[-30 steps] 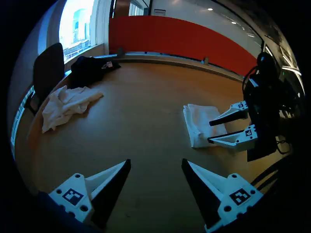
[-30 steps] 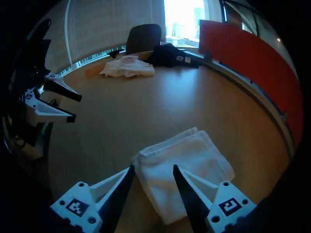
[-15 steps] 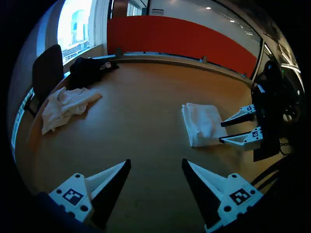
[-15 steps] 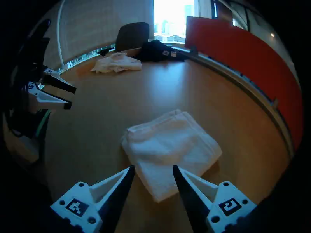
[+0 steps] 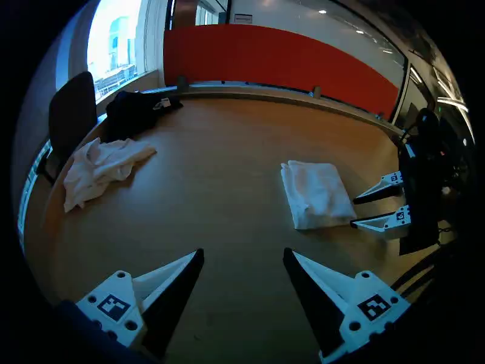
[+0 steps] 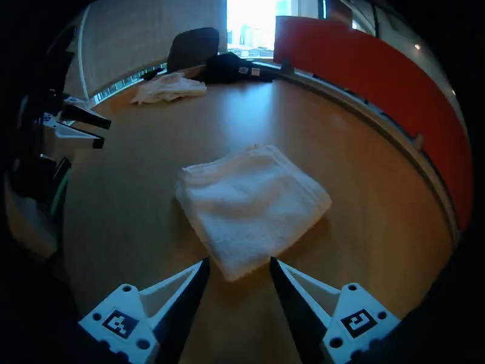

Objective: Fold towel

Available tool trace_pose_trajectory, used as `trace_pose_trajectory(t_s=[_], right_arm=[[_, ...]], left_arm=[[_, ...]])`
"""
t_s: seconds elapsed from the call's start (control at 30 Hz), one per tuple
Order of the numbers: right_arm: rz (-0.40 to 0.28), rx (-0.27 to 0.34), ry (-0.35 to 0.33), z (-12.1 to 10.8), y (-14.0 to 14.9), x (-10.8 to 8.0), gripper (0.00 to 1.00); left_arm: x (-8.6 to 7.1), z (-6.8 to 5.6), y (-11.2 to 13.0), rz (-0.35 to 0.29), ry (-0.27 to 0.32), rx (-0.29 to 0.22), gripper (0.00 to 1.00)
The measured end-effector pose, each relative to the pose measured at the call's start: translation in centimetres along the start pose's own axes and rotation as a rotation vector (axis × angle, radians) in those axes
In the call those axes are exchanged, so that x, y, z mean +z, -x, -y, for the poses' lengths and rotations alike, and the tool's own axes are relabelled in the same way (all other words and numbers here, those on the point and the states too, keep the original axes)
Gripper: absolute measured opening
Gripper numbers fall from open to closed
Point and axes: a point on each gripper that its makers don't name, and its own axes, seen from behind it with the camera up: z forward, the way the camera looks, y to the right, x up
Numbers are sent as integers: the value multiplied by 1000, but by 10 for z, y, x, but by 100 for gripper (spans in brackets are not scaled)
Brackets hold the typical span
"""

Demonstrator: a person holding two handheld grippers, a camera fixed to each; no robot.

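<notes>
The right gripper (image 6: 239, 262), fingers spread and empty, hovers by the near corner of the folded towel (image 6: 251, 206) at its twelve o'clock. The towel lies flat and square on the table (image 6: 376, 200), so the folding looks done. The left gripper (image 5: 242, 250), likewise spread and empty, has the towel at two o'clock and a crumpled cloth (image 5: 100, 170) farther off at ten.

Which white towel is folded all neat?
The towel just in front of the right gripper: a flat, square stack. The other white cloth, near the chair, lies crumpled.
</notes>
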Motion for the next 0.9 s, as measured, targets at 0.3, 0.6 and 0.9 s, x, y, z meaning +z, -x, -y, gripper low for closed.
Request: trace_pose_trajectory(t_s=[0.3, 0.6, 0.9], right_arm=[[25, 13, 3, 3, 13, 2, 63], [31, 54, 10, 1, 15, 2, 30], [31, 59, 8, 2, 16, -1, 12]], left_arm=[[0, -3, 1, 0, 4, 2, 97], [-1, -1, 1, -3, 1, 3, 97], [-1, 0, 1, -3, 0, 3, 97]])
